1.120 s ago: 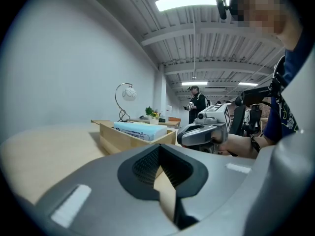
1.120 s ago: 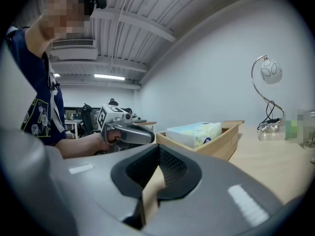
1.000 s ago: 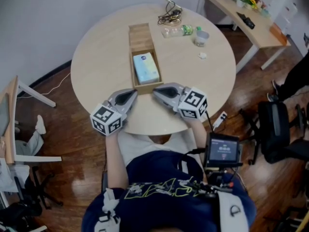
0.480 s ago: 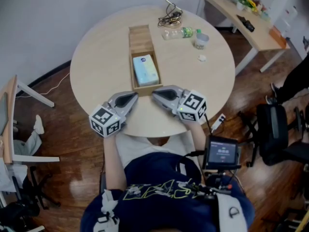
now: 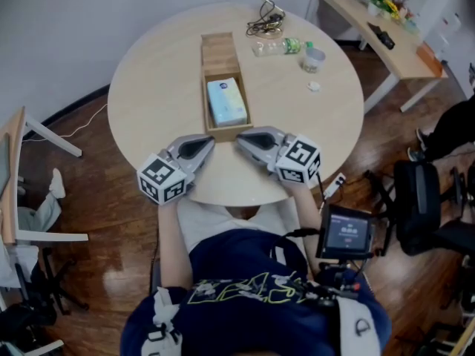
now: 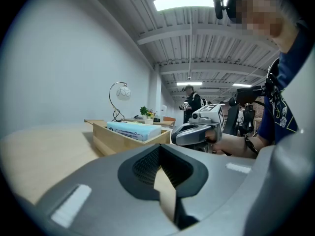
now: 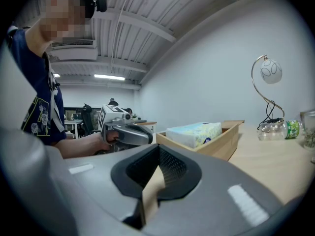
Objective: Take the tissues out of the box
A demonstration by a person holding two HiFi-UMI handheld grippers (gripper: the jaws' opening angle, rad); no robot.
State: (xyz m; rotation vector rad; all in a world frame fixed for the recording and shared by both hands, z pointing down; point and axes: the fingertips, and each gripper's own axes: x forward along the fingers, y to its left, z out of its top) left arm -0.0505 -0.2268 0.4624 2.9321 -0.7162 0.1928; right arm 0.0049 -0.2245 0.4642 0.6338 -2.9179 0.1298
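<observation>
A long open wooden box (image 5: 220,53) lies on the round table (image 5: 156,80). A pale blue tissue pack (image 5: 226,103) sits in its near half. My left gripper (image 5: 205,144) rests just before the box's near left corner, jaws shut and empty. My right gripper (image 5: 243,141) rests at the near right corner, also shut and empty. The left gripper view shows its shut jaws (image 6: 165,181), the tissue pack (image 6: 133,129) standing above the box wall (image 6: 129,142), and the right gripper (image 6: 197,131) beyond. In the right gripper view its shut jaws (image 7: 152,186) face the pack (image 7: 194,132) and the box (image 7: 220,143).
At the table's far side are a lamp base with coiled cable (image 5: 263,24), a lying plastic bottle (image 5: 280,47), a cup (image 5: 311,58) and a small white scrap (image 5: 314,86). A side desk (image 5: 377,25) and a chair (image 5: 421,199) stand to the right.
</observation>
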